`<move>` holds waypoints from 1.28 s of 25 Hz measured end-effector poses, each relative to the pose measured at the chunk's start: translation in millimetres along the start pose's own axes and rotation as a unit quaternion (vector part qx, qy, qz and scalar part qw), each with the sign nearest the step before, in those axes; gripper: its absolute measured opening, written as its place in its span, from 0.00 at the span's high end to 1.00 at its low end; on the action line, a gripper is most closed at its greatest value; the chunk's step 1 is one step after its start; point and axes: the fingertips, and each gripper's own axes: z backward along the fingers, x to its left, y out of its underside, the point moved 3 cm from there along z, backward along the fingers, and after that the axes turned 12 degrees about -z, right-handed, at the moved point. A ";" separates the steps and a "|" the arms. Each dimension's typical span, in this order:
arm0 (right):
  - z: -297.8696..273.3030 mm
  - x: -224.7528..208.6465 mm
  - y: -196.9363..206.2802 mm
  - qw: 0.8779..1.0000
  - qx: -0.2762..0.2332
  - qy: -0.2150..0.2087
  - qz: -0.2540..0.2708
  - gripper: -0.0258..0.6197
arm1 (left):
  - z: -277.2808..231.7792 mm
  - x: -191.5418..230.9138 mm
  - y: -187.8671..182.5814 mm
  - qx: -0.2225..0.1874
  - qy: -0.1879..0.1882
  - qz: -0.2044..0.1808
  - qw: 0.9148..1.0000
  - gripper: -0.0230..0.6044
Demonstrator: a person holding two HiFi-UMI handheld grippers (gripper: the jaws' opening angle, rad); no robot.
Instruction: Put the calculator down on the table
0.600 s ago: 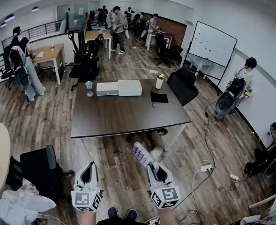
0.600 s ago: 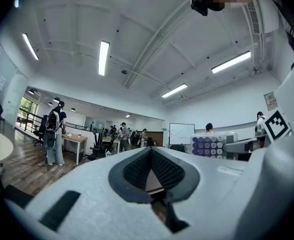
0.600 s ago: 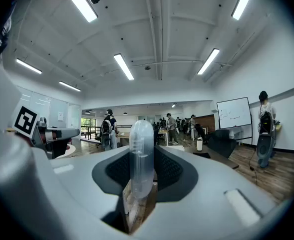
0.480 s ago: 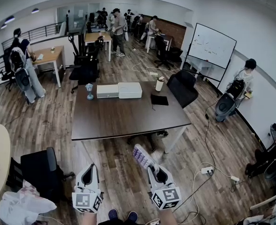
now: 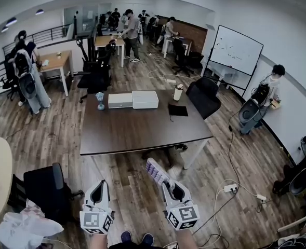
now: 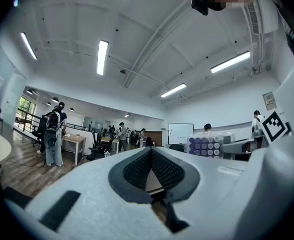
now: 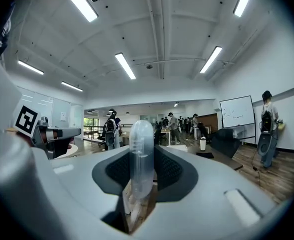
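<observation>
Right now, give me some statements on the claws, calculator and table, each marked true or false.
1. The right claw grips the calculator. True.
2. The calculator is not yet on the table. True.
3. The left claw holds the cup. False: it holds nothing; the cup stands on the table.
4. Only the cup is on the table. False: two white boxes sit there too, among other things.
</observation>
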 end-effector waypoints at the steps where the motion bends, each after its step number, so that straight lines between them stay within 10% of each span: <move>1: -1.4 0.6 0.1 1.000 0.000 0.000 0.000 0.78 | -0.9 0.5 -0.3 -0.001 0.001 -0.002 1.000 0.97; 32: -54.2 37.2 6.4 0.999 -0.017 0.029 0.012 0.78 | -35.3 59.7 21.8 -0.008 0.041 -0.012 0.999 0.97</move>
